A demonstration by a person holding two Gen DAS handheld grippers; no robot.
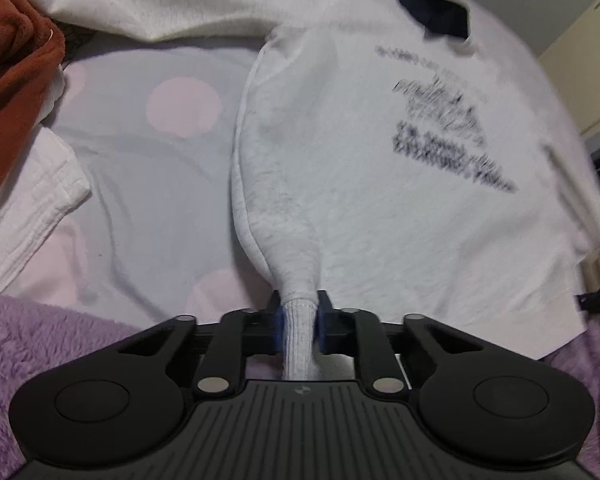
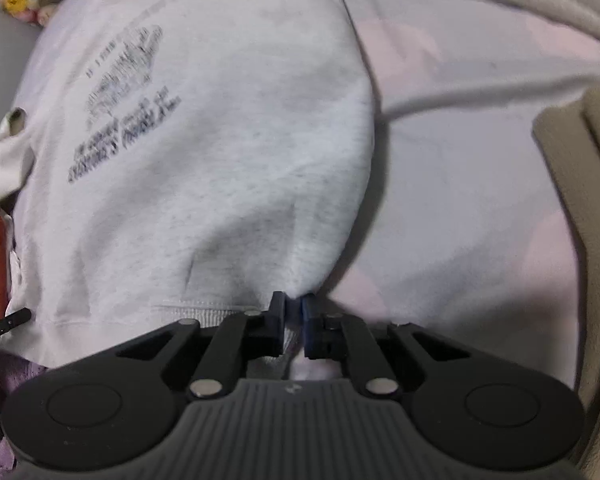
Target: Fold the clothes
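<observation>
jaws of both grippers, left gripper (image 1: 300,330) and right gripper (image 2: 294,322), are clamped narrow on the near hem corners of the white sweatshirt (image 1: 360,152), lying flat on the bed (image 1: 140,152), likely to fold it away.

White sweatshirt (image 1: 380,184) with blurred dark lettering on its chest, spread face-up on a pale bedsheet with pink dots. Its ribbed hem lies nearest both cameras, bunched and lifted at two corners. One sleeve extends away across the top.
</observation>
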